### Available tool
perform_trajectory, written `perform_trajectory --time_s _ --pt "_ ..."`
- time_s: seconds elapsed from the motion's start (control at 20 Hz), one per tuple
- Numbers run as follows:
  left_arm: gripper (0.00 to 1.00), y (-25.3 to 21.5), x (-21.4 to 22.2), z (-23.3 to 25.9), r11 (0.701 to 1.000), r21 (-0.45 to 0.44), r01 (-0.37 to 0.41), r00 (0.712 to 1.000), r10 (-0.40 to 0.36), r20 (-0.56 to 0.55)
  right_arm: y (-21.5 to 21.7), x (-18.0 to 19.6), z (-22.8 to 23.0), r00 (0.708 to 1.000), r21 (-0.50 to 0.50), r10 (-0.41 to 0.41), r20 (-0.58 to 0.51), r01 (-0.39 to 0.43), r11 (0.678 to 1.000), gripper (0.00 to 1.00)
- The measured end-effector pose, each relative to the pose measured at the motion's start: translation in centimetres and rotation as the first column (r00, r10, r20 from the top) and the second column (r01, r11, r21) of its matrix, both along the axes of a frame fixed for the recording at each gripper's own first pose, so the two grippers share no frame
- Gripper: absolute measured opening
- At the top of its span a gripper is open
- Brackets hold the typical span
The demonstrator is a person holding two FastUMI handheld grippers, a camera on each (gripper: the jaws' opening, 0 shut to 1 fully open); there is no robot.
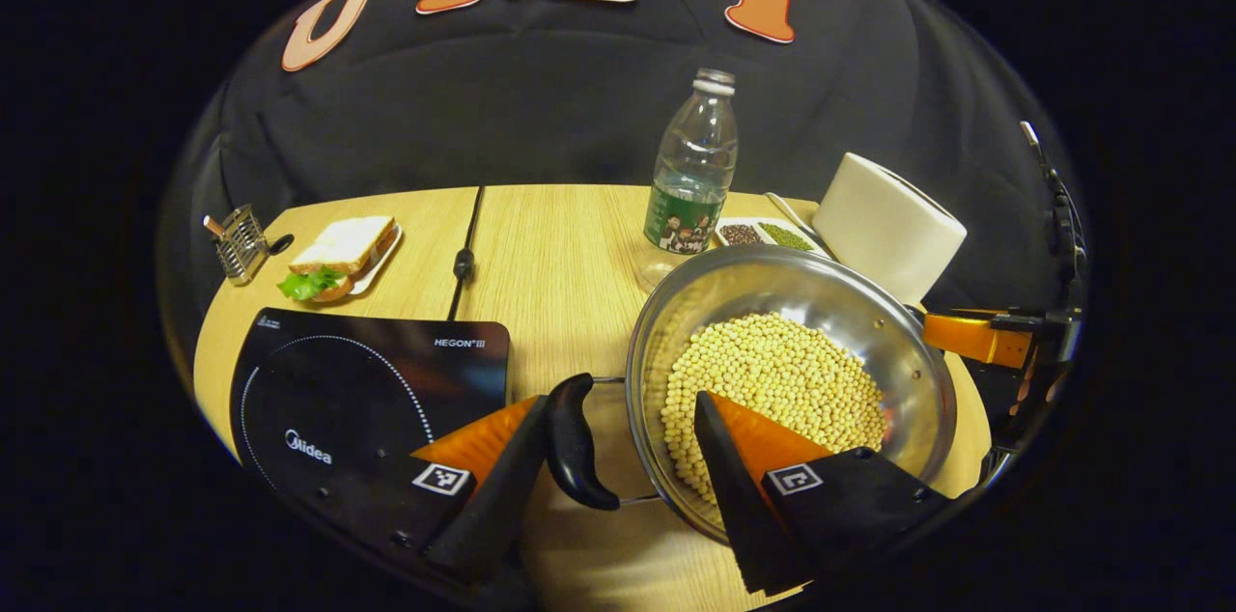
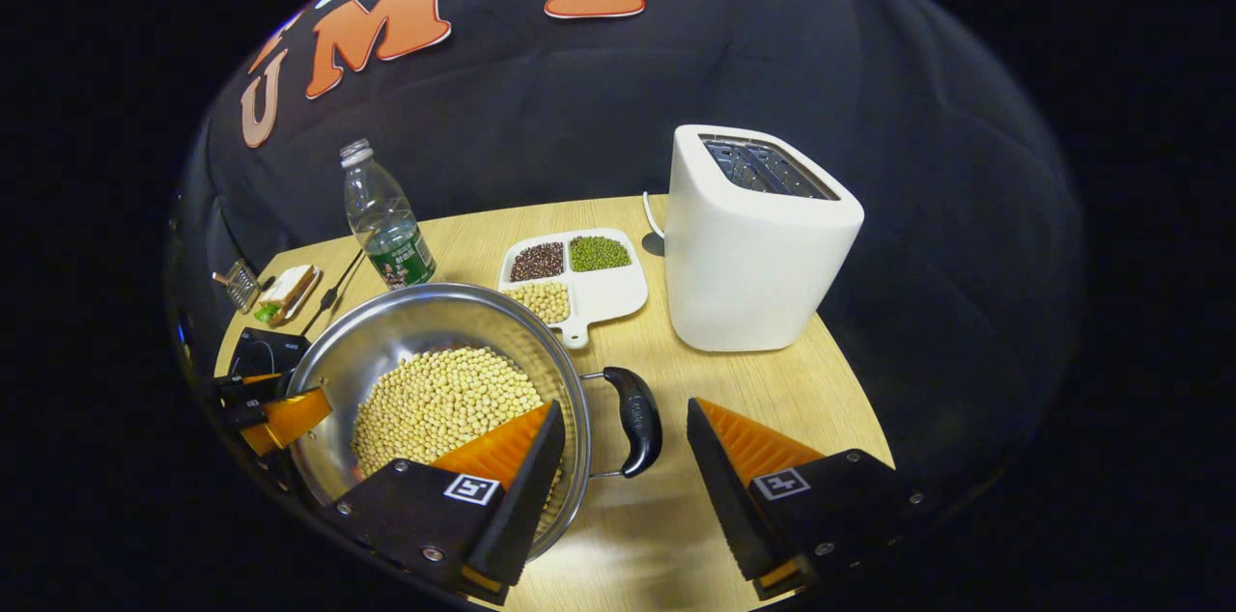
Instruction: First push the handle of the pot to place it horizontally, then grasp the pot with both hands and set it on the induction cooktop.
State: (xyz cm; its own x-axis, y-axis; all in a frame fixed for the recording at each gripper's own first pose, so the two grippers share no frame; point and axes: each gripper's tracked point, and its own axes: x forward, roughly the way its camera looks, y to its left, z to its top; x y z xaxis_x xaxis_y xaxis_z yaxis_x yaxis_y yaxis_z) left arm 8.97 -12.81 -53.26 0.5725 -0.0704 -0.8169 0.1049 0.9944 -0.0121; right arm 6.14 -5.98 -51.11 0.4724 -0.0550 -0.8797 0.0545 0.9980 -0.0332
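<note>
Table (image 2: pixel 676 371) under pot (image 2: pixel 415 322), toaster (image 2: pixel 753 245)

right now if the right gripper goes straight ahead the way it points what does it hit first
Most likely the black handle of the steel pot holding pale soybeans, which sits between the right gripper's open fingers. Past it lies bare wooden table, then the white divided dish, though depth is hard to judge.
</note>
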Motion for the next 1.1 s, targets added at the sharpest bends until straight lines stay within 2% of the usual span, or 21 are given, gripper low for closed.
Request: perform_trajectory --time_s 0.25,0.6,0.8,0.9,1.1 --pt "0.95 0.2 0.9 -0.8 0.998 0.066 -0.003 0.999 0.001 0.037 -0.1 -0.1 -0.7 1.000 -0.012 0.015 -0.015 -0.016 1.000 0.80" --pt "0.95 -0.7 2.1 -2.2 0.998 0.061 0.011 0.999 -0.014 0.046 -0.2 -1.4 -3.3 0.996 -0.060 0.034 -0.080 -0.038 0.997 0.80" --pt "0.83 -0.9 2.9 -3.0 0.996 0.092 0.022 0.999 -0.027 0.047 -1.1 -1.1 -3.7 0.996 -0.115 0.029 -0.079 -0.038 0.993 0.81" --pt "0.83 -1.0 2.8 -3.4 0.994 0.105 0.024 0.999 -0.028 0.036 -1.1 -1.1 -3.9 0.997 -0.114 0.030 -0.074 -0.039 0.993 0.77" --pt "0.84 -1.2 3.0 -3.4 0.993 0.114 0.034 0.998 -0.039 0.040 -1.4 -0.9 -4.1 0.997 -0.131 0.020 -0.068 -0.029 0.991 0.77"
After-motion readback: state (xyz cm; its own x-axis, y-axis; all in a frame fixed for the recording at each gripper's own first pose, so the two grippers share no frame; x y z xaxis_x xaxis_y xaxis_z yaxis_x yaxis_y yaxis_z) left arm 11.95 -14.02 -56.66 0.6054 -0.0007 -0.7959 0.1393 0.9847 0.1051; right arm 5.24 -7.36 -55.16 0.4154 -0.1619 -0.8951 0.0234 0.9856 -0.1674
